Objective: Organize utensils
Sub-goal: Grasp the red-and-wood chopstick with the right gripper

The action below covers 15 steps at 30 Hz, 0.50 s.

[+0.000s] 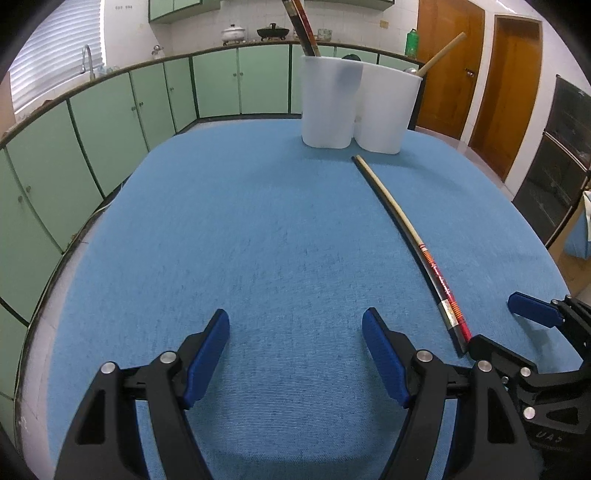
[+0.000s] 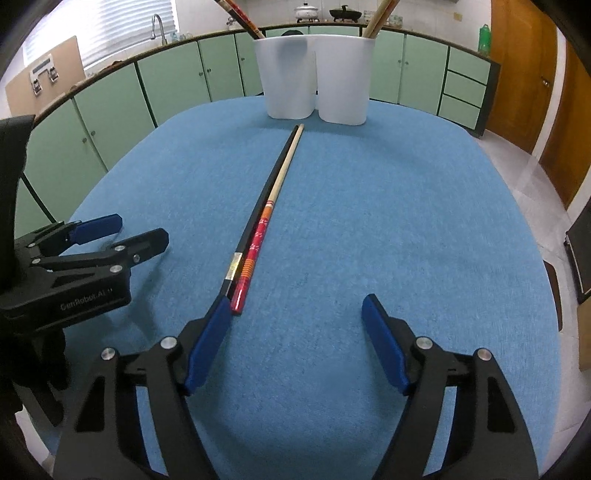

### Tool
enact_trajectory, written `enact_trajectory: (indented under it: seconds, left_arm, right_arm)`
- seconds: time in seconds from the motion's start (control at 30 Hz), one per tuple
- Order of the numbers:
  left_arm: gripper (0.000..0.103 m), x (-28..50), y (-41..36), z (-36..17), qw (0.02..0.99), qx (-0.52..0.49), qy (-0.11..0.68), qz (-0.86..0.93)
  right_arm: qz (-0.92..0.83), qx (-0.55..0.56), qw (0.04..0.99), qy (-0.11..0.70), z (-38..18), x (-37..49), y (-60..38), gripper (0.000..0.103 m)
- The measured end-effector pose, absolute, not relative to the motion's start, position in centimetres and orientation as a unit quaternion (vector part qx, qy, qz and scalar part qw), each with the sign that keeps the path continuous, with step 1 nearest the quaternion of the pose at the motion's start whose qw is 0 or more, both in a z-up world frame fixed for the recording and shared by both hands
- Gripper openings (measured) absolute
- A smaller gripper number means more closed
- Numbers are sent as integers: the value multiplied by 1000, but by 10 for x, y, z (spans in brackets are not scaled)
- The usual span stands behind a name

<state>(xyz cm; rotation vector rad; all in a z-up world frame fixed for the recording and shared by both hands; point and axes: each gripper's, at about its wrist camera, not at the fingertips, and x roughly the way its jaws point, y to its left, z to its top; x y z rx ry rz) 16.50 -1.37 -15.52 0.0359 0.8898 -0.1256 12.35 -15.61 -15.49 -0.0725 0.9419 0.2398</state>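
A pair of chopsticks [image 2: 271, 197], one black and one pale with a red patterned end, lies side by side on the blue table cloth [image 2: 406, 221], pointing toward two white holder cups [image 2: 314, 74]. The left cup holds dark chopsticks [image 2: 243, 18], the right cup wooden ones [image 2: 382, 16]. The lying pair also shows in the left wrist view [image 1: 410, 232] in front of the cups [image 1: 358, 103]. My right gripper [image 2: 295, 314] is open, its left fingertip beside the pair's near end. My left gripper [image 1: 295, 325] is open and empty, left of the pair.
Green kitchen cabinets [image 1: 110, 122] with a countertop curve behind the table. A sink tap [image 1: 86, 61] stands at the left, pots [image 1: 273, 31] at the back, wooden doors [image 1: 480, 74] to the right. The table's far edge lies just behind the cups.
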Motion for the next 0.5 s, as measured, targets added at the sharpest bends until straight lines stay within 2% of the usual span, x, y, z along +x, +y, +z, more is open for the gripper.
enact_trajectory:
  seconds: [0.2, 0.5]
  left_arm:
    - [73, 166, -16, -156, 900, 18, 432, -61]
    - [73, 165, -15, -155, 901, 17, 429, -59]
  right_arm:
    - [119, -57, 884, 449, -155, 120, -148, 69]
    - [104, -30, 887, 450, -154, 121, -156, 55]
